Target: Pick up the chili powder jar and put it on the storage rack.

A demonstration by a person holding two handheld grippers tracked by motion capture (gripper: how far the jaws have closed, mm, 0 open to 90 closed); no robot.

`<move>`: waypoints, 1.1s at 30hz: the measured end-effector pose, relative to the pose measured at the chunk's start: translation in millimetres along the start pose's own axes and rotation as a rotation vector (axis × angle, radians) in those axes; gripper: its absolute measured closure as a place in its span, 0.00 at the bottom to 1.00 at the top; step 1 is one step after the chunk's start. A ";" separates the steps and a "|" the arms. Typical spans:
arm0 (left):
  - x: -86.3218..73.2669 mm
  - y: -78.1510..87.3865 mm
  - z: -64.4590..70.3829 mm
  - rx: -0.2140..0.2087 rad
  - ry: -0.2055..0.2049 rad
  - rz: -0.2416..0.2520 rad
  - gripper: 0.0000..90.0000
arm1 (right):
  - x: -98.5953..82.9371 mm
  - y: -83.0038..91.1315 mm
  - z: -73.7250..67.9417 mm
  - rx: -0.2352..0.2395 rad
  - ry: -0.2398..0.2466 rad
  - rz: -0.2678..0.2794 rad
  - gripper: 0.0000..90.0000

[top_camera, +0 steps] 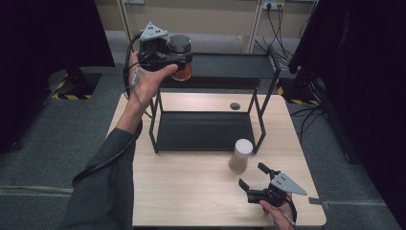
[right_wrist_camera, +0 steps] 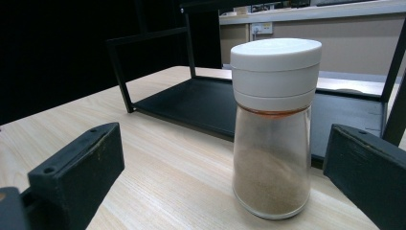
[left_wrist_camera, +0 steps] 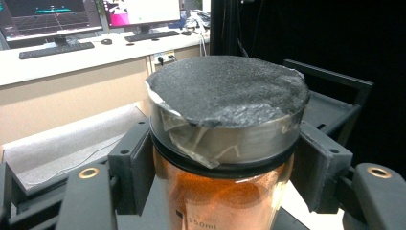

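Orange-filled glass jar (top_camera: 181, 57) sits clamped in the left gripper (top_camera: 179, 61), jaws pressed on both sides just under its dark lid (left_wrist_camera: 227, 91). Held in the air at the top shelf (top_camera: 230, 65) of the black rack (top_camera: 207, 130), at its left end. Jar upright, long axis vertical, lid up. Lid top looks rough and grey, tape on its rim. Print low on the glass reads "150ml".

Right gripper (top_camera: 253, 176) rests low over the table (top_camera: 191, 191) near the front right edge, jaws wide apart, holding nothing. White-capped shaker (top_camera: 241, 155) stands upright just ahead of it, apart from both jaws, in front of the rack's lower shelf (right_wrist_camera: 201, 103). Shaker holds tan powder; no writing readable on it.
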State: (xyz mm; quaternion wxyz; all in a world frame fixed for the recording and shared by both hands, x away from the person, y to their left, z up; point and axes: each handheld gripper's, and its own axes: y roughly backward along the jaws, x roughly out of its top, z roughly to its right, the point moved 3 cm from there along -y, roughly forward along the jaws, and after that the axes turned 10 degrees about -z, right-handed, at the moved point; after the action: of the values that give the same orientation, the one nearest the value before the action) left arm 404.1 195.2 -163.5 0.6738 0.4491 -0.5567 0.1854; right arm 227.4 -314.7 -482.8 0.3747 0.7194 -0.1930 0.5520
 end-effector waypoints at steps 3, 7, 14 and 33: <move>2.9 -3.3 -0.7 0.012 0.000 -0.004 0.36 | -0.1 -0.2 0.3 0.002 -0.002 -0.001 0.01; 6.1 -8.2 -3.3 0.025 0.010 -0.007 0.36 | -0.3 -0.3 0.5 0.003 -0.001 0.000 0.01; 9.0 -15.5 -6.9 0.049 0.030 -0.007 0.36 | -0.3 0.2 0.8 0.006 -0.002 0.003 0.01; 4.8 -38.9 -6.8 0.072 0.044 -0.020 0.36 | 0.6 1.5 0.8 0.007 0.003 0.011 0.01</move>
State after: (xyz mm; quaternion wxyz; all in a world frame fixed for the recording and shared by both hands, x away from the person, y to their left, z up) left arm 438.8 179.1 -174.4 0.6711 0.4745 -0.5303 0.2081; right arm 227.1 -316.2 -481.8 0.3694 0.7189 -0.1942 0.5559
